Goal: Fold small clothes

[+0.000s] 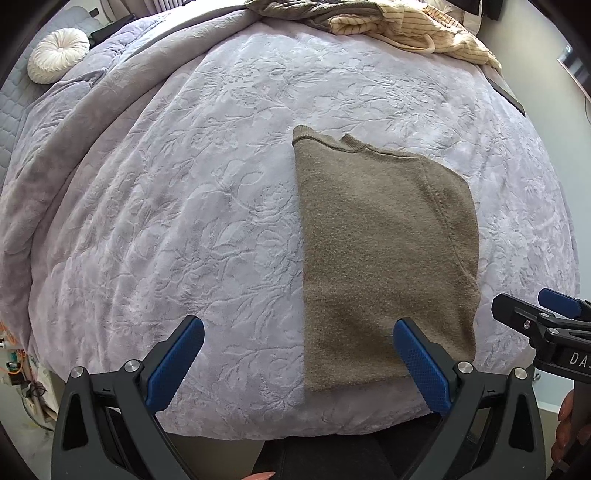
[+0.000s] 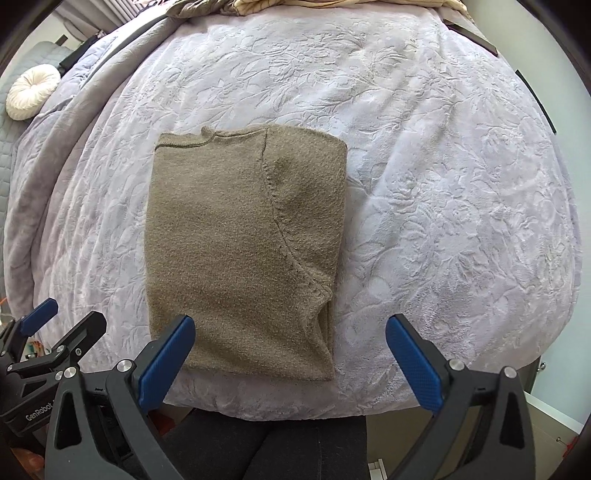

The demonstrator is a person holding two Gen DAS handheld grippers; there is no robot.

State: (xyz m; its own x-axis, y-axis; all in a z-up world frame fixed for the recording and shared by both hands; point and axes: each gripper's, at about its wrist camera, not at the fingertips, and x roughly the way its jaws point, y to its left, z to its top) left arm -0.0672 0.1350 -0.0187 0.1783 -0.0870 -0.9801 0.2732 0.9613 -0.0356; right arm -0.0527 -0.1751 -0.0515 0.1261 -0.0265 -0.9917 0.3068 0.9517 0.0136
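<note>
"DA" on right claw [image 1: 554, 314]; "GenRobot" on left claw [image 2: 66, 332].

Olive-brown sweater [image 2: 240, 236] on lilac floral-embossed blanket [image 2: 424, 166].

A lavender blanket [image 1: 184, 206] with an embossed leaf pattern covers the bed. At its far left corner sits a round white pleated cushion [image 1: 59, 55], resting on a quilted grey cover [image 1: 14, 110]. Along the blanket's far edge, a cream striped garment [image 1: 417, 29] lies bunched beside a grey-brown one [image 1: 295, 11].
</note>
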